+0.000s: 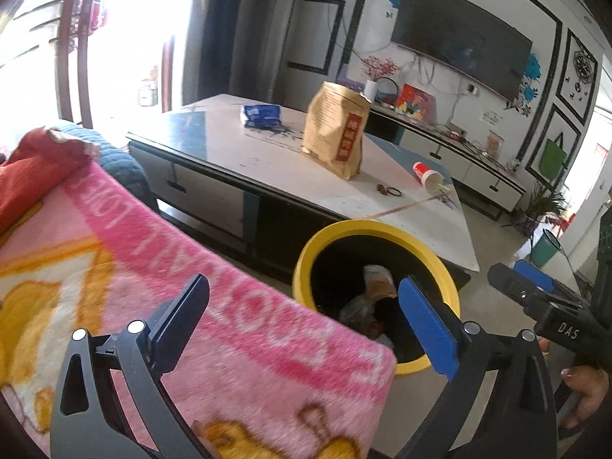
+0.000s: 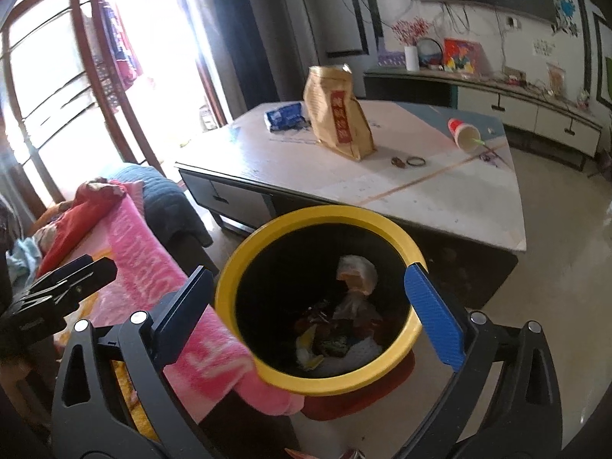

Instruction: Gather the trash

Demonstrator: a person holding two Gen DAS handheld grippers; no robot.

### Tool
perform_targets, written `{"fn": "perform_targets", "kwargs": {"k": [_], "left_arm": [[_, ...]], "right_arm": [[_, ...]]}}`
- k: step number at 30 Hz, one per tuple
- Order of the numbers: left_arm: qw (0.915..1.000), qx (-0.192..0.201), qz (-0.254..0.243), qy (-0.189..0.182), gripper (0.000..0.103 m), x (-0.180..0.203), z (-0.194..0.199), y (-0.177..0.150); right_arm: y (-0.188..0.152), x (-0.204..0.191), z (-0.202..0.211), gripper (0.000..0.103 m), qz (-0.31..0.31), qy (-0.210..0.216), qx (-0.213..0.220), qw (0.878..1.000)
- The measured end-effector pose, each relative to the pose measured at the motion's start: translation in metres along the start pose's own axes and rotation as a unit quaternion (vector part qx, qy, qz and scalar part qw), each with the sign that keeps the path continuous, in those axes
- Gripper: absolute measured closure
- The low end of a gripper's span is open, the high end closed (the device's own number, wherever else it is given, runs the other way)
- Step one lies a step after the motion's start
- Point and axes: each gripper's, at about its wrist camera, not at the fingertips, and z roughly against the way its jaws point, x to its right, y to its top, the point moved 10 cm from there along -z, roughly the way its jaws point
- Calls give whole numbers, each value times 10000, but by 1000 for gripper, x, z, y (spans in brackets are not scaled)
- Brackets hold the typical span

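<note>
Living room, daylight from tall windows at left; wall-mounted television (image 1: 463,34) at rear.

Pink blanket (image 1: 183,306): draped over the seat at left, its edge hanging just beside the bin and hiding part of the rim in the left view.

Left gripper (image 1: 302,329): jaws spread wide, nothing between them; hovers over the blanket's edge and the bin's near side.

Trash bin (image 2: 237,264): yellow rim, dark interior, standing on the floor between seat and coffee table, presumably placed within reach of both. Already holds crumpled wrappers (image 2: 340,321).

Right gripper (image 2: 310,306): jaws wide, empty, poised directly above the bin's mouth.

Coffee table (image 2: 440,206): bears remaining candidates for collection, well apart from the bin: blue packet (image 2: 285,116), upright brown paper bag (image 2: 340,114), tipped paper cup (image 2: 463,134) with straw, small rings.
</note>
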Motion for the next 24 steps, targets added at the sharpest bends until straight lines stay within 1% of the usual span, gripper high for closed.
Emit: {"fn": "perform_targets", "kwargs": {"k": [9, 14, 19, 24], "left_arm": [[9986, 268, 226, 400, 7, -38, 40, -9], [9965, 456, 289, 637, 7, -52, 61, -14], [9927, 749, 297, 895, 7, -65, 86, -19], [9864, 1084, 228, 1216, 7, -73, 111, -28]], "right_arm": [[-7, -43, 19, 11, 423, 263, 300, 9983], [-12, -64, 28, 11, 641, 305, 530, 9961], [-20, -80, 39, 11, 692, 399, 729, 9941], [-27, -96, 55, 11, 806, 384, 1151, 9893]]}}
